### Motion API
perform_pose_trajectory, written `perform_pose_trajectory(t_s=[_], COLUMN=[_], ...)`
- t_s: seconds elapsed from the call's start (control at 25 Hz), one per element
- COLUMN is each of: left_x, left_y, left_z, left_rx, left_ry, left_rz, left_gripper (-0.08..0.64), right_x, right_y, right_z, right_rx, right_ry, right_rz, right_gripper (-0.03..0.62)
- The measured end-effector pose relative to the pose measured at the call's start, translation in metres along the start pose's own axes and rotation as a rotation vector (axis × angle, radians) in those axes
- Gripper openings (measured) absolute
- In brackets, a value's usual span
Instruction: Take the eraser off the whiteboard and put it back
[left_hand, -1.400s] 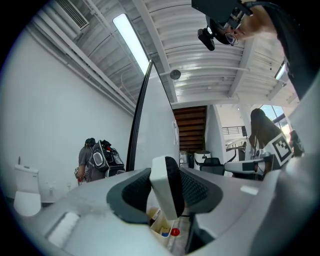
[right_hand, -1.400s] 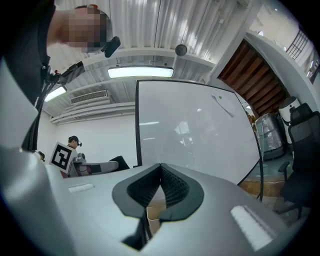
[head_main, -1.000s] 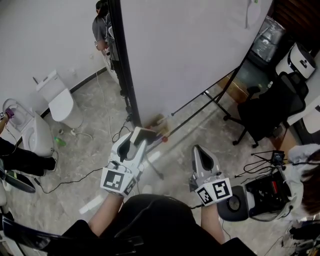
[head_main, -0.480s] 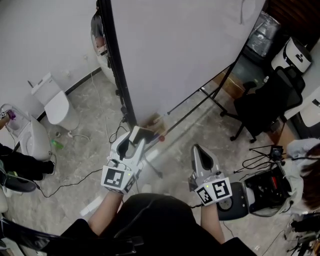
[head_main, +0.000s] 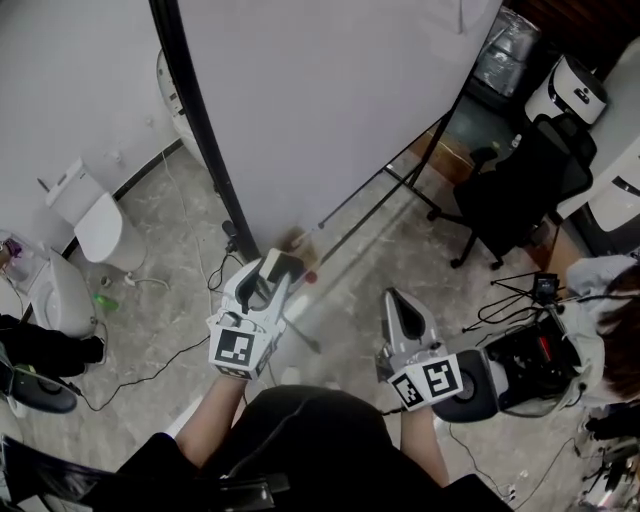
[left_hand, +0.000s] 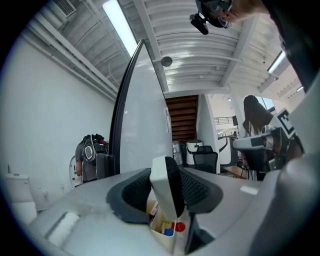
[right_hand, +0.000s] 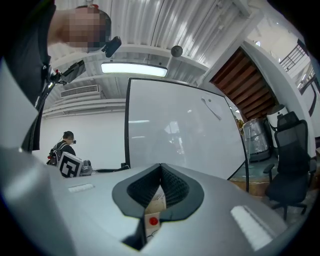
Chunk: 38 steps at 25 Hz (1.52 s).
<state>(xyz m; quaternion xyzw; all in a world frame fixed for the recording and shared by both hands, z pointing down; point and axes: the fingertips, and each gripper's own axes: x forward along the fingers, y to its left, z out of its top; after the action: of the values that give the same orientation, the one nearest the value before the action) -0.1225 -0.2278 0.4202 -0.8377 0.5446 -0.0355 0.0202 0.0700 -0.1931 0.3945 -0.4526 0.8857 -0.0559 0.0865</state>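
Observation:
The whiteboard (head_main: 330, 100) stands upright ahead of me on a black frame. My left gripper (head_main: 270, 268) is shut on the eraser (head_main: 284, 267), a white block with a black felt face. The left gripper view shows that eraser (left_hand: 169, 192) standing on edge between the two pads, near the board (left_hand: 142, 125). Just beyond the jaws, at the board's bottom edge, a small box (head_main: 298, 242) holds markers with red and blue caps (left_hand: 172, 229). My right gripper (head_main: 396, 300) hangs lower right of the board, its pads (right_hand: 172, 187) meeting with nothing between them.
Two white toilets (head_main: 95, 215) stand on the floor at the left, with cables trailing nearby. A black office chair (head_main: 520, 190) and dark equipment (head_main: 530, 365) sit to the right. The board's stand legs (head_main: 400, 185) slant across the floor. A person (left_hand: 87, 155) stands behind the board's left edge.
My left gripper has sunk a little with the eraser still in it, nearer the board's bottom edge. The head view has swung, shifting the board left. The right gripper kept still.

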Motion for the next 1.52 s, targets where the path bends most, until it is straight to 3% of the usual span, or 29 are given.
perform_pose_trajectory(t_s=[0.4,1.04,1.52], left_x=[0.029,0.063,0.068], left_y=[-0.004,-0.005,-0.004], left_z=[-0.034,-0.083,-0.121], left_rx=[0.068,0.169,0.165], left_ry=[0.069,0.224,0.359], left_rz=[-0.062,-0.082,-0.086], left_gripper=[0.178,0.179,0.186], right_x=[-0.01,-0.017,-0.014], right_y=[-0.015,-0.029,-0.03], right_z=[-0.003,-0.01,-0.013], right_rx=[-0.005,-0.005,-0.002], right_ry=[0.011,0.033,0.049], right_rz=[-0.077,-0.148,-0.159], right_gripper=[0.009,0.009,0.009])
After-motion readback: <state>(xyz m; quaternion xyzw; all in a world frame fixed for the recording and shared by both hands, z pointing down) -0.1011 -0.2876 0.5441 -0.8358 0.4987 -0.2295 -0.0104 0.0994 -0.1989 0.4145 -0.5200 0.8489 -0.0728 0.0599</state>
